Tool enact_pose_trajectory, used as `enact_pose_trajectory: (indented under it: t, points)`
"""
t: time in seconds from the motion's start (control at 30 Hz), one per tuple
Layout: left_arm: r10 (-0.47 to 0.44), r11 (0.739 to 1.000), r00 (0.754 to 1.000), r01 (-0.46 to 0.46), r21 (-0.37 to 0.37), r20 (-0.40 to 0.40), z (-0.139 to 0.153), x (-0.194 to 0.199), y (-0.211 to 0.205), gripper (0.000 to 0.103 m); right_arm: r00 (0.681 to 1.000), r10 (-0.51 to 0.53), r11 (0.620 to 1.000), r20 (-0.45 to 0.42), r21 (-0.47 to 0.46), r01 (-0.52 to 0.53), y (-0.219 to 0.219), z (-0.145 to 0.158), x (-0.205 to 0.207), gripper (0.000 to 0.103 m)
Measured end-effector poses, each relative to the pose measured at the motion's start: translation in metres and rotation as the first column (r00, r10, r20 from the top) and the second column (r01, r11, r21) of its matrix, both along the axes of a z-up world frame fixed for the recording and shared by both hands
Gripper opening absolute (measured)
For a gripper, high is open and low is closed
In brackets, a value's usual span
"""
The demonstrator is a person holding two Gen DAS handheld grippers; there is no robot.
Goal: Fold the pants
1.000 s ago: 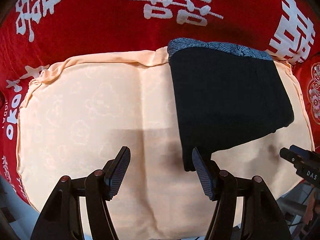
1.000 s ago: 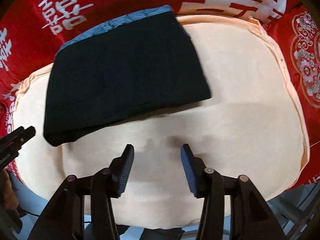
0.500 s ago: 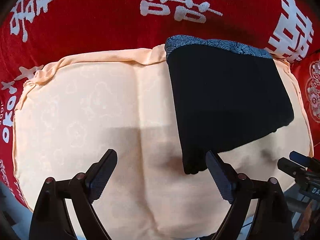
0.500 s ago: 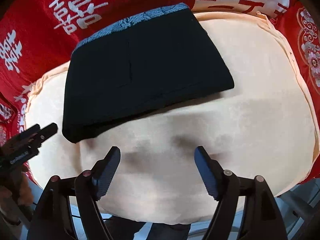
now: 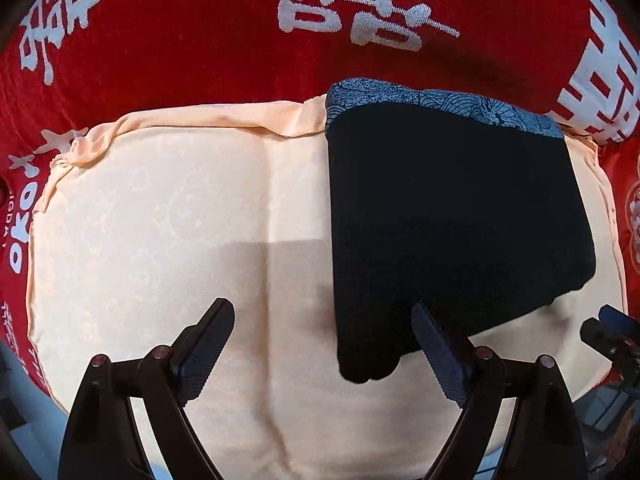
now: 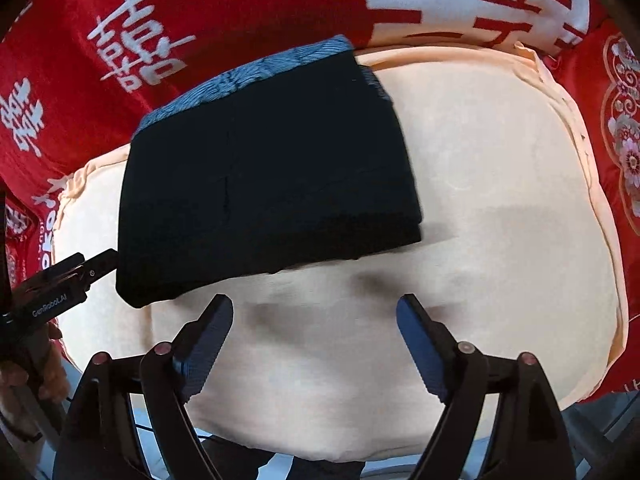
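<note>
Both jaws spread wider, right's opening, empty; folded pants (image 5: 448, 216) lose detail in black.

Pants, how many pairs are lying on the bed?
1. The black folded pants lie on the peach cloth, their blue patterned waistband at the far edge by the red blanket. Nothing else like pants shows, though something could hide underneath.
</note>
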State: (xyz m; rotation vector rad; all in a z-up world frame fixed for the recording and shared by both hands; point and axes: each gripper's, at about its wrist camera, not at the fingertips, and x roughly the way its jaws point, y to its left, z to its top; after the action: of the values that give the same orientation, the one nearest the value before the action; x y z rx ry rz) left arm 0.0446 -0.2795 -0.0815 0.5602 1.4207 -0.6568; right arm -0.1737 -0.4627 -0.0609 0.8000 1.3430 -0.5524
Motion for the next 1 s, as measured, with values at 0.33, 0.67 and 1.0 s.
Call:
enact_pose_trajectory:
  t: [0.33, 0.67, 1.0]
  points:
    - [0.036, 0.999, 0.999, -0.035, 0.026, -0.006, -0.008, 0.011, -0.021, 0.091, 0.998, -0.069, 0.998, 0.007, 0.012, 0.069, -0.04, -0.004, -0.028, 0.086]
    - [0.099, 0.995, 0.992, -0.101, -0.019, -0.083, -0.023, 0.035, -0.036, 0.091, 0.992, -0.089, 0.99, 0.087, 0.121, 0.078, -0.083, -0.028, -0.029, 0.086]
    - [0.086, 0.988, 0.973, -0.111, -0.103, -0.216, -0.039, 0.058, -0.038, 0.091, 0.982, -0.094, 0.973, 0.167, 0.222, 0.055, -0.127, -0.06, -0.017, 0.087]
